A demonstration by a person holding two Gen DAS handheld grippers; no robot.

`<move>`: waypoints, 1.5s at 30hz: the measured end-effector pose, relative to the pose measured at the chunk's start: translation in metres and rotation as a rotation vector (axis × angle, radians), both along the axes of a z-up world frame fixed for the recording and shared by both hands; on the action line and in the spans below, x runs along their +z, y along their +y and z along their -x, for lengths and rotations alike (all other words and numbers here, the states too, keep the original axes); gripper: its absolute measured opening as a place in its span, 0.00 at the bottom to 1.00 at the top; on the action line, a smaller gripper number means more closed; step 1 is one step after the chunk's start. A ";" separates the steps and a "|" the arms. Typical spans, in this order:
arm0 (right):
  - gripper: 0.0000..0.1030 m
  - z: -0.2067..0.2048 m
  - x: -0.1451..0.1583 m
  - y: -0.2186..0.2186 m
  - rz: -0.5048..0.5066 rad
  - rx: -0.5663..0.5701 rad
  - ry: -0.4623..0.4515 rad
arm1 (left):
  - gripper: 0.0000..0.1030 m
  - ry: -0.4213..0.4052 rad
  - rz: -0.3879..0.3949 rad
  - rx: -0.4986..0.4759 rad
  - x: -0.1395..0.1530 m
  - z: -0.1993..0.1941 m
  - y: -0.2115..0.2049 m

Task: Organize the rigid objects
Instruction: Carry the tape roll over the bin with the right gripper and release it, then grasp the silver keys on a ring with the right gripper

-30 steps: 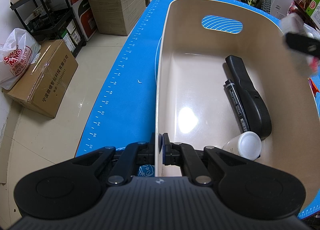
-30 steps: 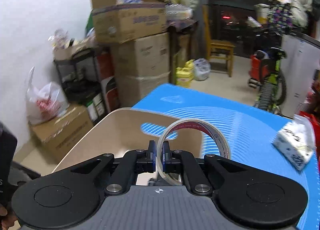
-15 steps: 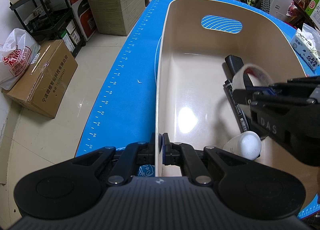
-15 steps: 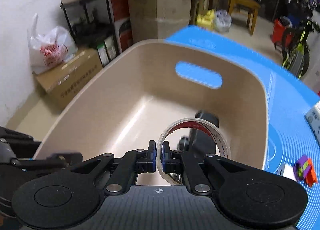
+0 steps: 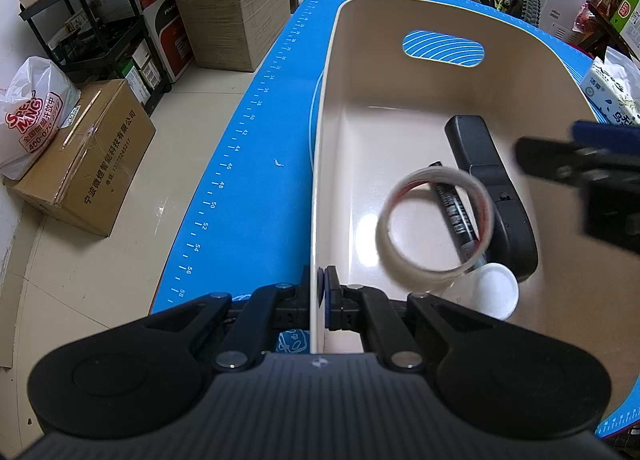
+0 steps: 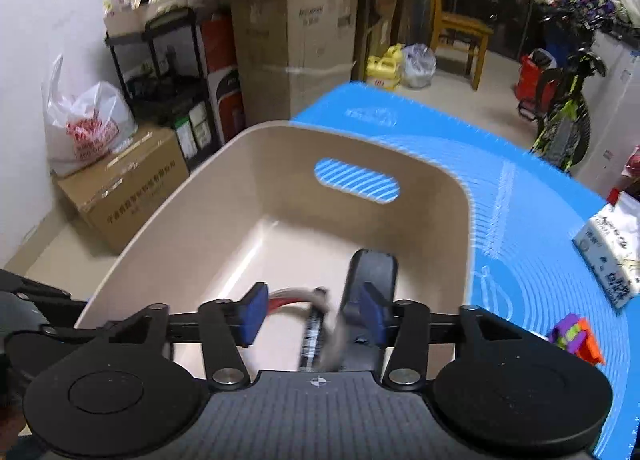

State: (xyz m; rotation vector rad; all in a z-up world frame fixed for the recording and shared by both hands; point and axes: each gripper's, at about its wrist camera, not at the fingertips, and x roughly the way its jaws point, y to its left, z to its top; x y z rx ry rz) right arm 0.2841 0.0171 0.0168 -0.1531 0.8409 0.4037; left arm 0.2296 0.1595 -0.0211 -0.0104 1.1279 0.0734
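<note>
While the left gripper (image 5: 322, 294) stays clamped on the beige plastic bin's (image 5: 320, 163) rim, the right gripper (image 6: 312, 314) (jaws just opened) releases the clear tape roll (image 5: 434, 221), blurred inside the bin; best withdraw straight upward.

Blurred tape roll (image 5: 434, 221) perhaps covers part of the marker (image 5: 456, 215).

Both wrist views close above beige bin (image 5: 532, 59), angled down; bin interior shared.
</note>
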 end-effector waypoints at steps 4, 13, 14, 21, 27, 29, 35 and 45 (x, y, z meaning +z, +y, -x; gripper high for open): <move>0.69 0.004 0.012 -0.025 -0.015 -0.064 -0.032 | 0.05 0.000 0.000 0.000 0.000 0.000 0.000; 0.73 0.011 0.007 -0.097 0.004 -0.238 -0.058 | 0.06 0.000 0.000 0.000 0.000 0.000 0.000; 0.73 0.010 0.000 -0.108 0.006 -0.264 -0.046 | 0.06 0.000 0.000 0.000 0.000 0.000 0.000; 0.73 0.008 -0.062 -0.153 0.019 -0.366 0.068 | 0.06 0.000 0.000 0.000 0.000 0.000 0.000; 0.72 0.008 -0.105 -0.159 0.010 -0.409 0.150 | 0.06 0.000 -0.001 0.000 0.000 0.000 0.000; 0.72 0.009 -0.114 -0.155 0.014 -0.411 0.155 | 0.06 0.000 -0.001 0.000 -0.001 0.000 0.000; 0.68 0.010 -0.120 -0.140 0.032 -0.416 0.097 | 0.06 0.000 -0.002 -0.001 -0.001 0.000 0.000; 0.23 0.016 -0.117 -0.124 0.040 -0.389 0.004 | 0.06 0.000 -0.001 0.000 -0.001 0.000 0.000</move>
